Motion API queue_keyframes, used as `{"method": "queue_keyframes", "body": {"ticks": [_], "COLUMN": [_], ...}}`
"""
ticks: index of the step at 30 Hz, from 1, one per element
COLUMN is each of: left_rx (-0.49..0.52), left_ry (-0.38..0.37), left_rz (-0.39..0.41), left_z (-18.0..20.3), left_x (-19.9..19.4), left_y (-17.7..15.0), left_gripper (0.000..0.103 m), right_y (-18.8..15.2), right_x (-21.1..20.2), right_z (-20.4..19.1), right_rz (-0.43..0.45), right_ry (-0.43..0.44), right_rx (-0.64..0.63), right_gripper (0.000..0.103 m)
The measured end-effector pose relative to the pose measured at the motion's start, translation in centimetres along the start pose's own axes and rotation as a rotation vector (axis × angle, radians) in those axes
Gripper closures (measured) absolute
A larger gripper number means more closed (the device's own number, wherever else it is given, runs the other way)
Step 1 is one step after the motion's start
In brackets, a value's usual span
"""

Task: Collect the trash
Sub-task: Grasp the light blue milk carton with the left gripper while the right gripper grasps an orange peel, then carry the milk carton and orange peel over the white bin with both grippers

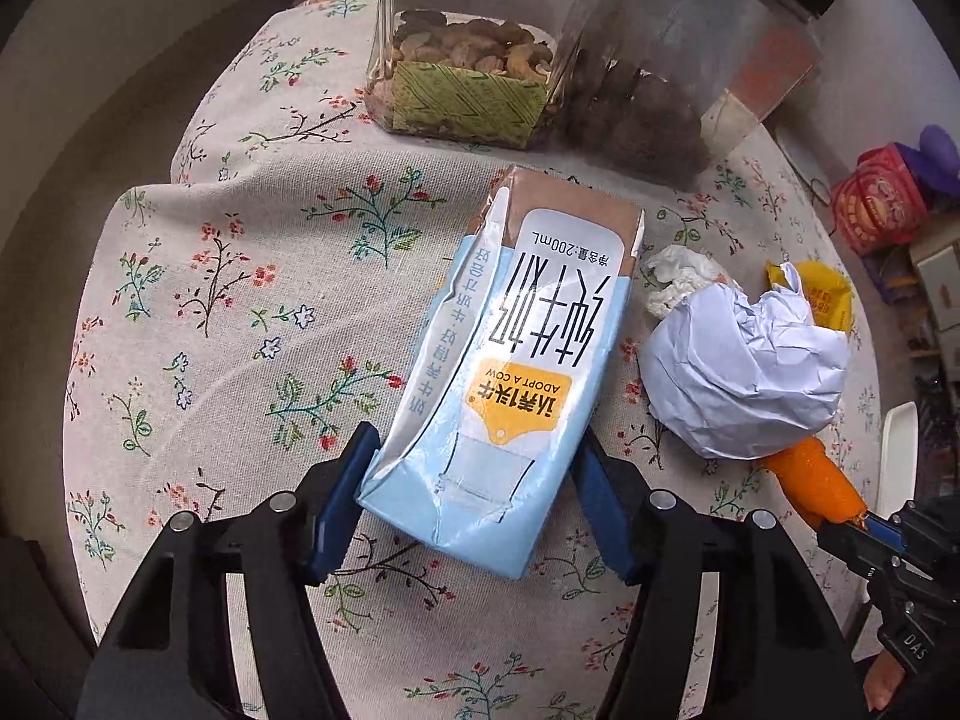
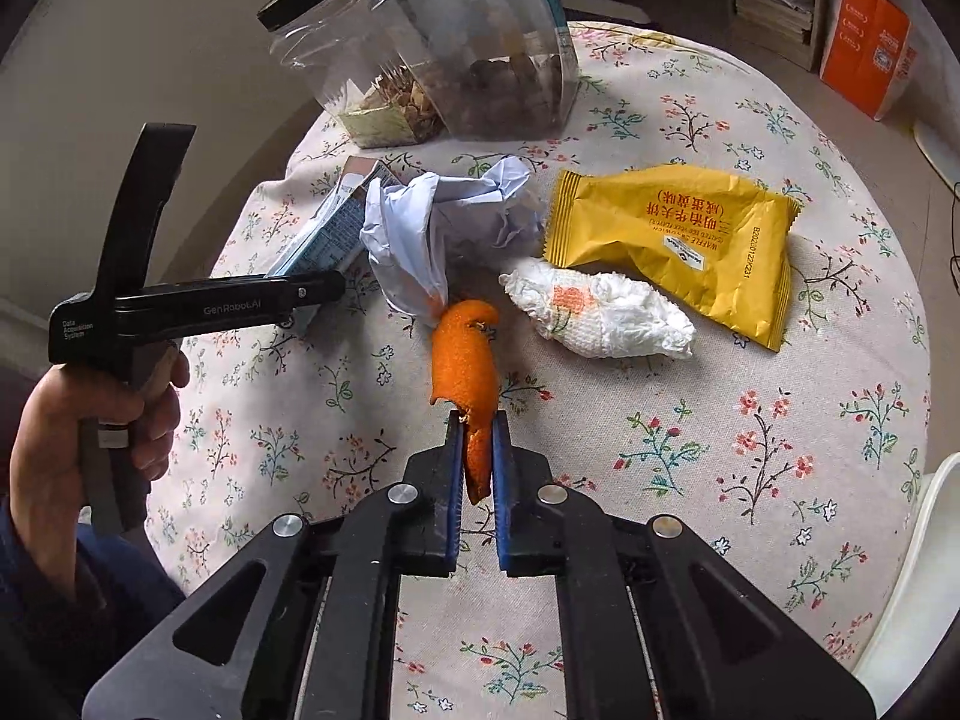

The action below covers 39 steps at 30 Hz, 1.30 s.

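I have the left gripper [image 1: 474,492] clamped on the base of the crumpled pale-blue milk carton [image 1: 501,360] and the right gripper [image 2: 478,456] pinching the curled orange peel strip [image 2: 465,360], both apparently lifted just over the counter [image 2: 690,450] so each hand carries one piece. The crumpled white paper ball [image 2: 444,222], yellow foil snack wrapper [image 2: 672,240] and wadded white tissue [image 2: 600,312] lie near together on the round counter's floral cloth. Two clear plastic nut jars [image 2: 420,60] stand behind them, with cartons along the far wall.

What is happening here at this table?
A person is collecting trash with two hand-held grippers. The left gripper has its fingers around a flattened milk carton. The right gripper is shut on an orange peel. A paper ball, a tissue and a yellow wrapper lie on the tablecloth.
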State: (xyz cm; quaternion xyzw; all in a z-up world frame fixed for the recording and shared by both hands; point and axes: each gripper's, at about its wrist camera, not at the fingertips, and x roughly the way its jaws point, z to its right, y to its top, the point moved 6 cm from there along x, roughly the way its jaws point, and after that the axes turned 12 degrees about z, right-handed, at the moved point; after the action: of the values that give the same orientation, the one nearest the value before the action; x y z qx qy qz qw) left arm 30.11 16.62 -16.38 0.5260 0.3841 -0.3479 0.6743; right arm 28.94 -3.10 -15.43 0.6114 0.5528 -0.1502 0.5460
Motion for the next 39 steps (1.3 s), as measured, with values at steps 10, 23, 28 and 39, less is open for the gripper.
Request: {"method": "queue_keyframes", "body": {"ticks": [10,23,28,39], "left_rx": [-0.066,-0.051,-0.015,0.113], "left_ry": [-0.073,-0.171,-0.237,-0.34], "left_rz": [0.06,0.139,0.162,0.149], "left_z": [2.0,7.5,11.7,21.9], "left_x": [-4.2,-8.3,-10.0,-10.7], "left_y": [0.1,0.8,-0.1,-3.6], "left_gripper": [0.047,0.048,0.048,0.048], "right_y": [-0.3,-0.5,-0.4,-1.9], "right_x": [-5.3,-11.2,-12.8,-19.1], "right_z": [3.2,5.6,5.8,9.8], "right_rz": [0.069,0.174,0.203,0.29], "right_ry": [0.012,-0.004,-0.019,-0.184], "right_rx": [0.084,0.135,0.136,0.137], "right_gripper": [0.096,0.096,0.096,0.096]}}
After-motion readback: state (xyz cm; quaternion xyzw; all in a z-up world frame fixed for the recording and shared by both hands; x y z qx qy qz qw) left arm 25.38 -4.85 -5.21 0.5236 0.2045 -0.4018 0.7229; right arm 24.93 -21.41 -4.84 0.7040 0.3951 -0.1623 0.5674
